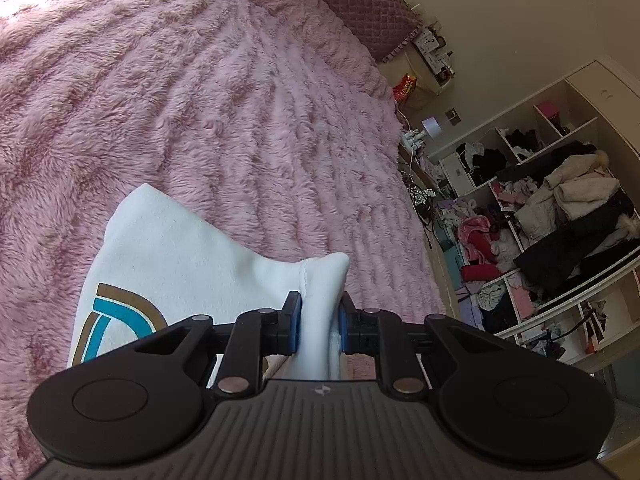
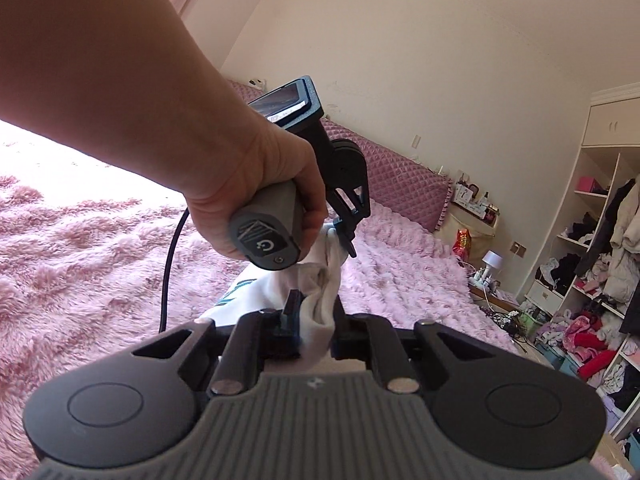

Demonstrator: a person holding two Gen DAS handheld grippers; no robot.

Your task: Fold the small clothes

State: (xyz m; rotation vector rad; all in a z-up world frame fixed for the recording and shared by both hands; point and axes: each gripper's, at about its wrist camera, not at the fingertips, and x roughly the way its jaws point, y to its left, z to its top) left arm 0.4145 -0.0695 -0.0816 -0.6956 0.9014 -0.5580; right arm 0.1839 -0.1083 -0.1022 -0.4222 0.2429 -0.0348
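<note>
A small white garment (image 1: 180, 264) with a teal and gold print hangs above the pink fluffy bed cover (image 1: 200, 100). My left gripper (image 1: 319, 322) is shut on a bunched white edge of it, blue pads pressing from both sides. In the right wrist view my right gripper (image 2: 316, 320) is shut on another bunch of the same white garment (image 2: 320, 300). Just ahead of it a person's hand (image 2: 256, 184) holds the left gripper (image 2: 346, 236), which pinches the cloth close by. The rest of the garment droops to the left, print partly showing.
A quilted pink headboard (image 2: 400, 176) runs along the wall. Past the bed's right edge stand a bedside shelf with a small lamp (image 2: 491, 259) and open white shelves (image 2: 592, 264) crammed with clothes and coats. A black cable (image 2: 170, 264) trails from the left gripper.
</note>
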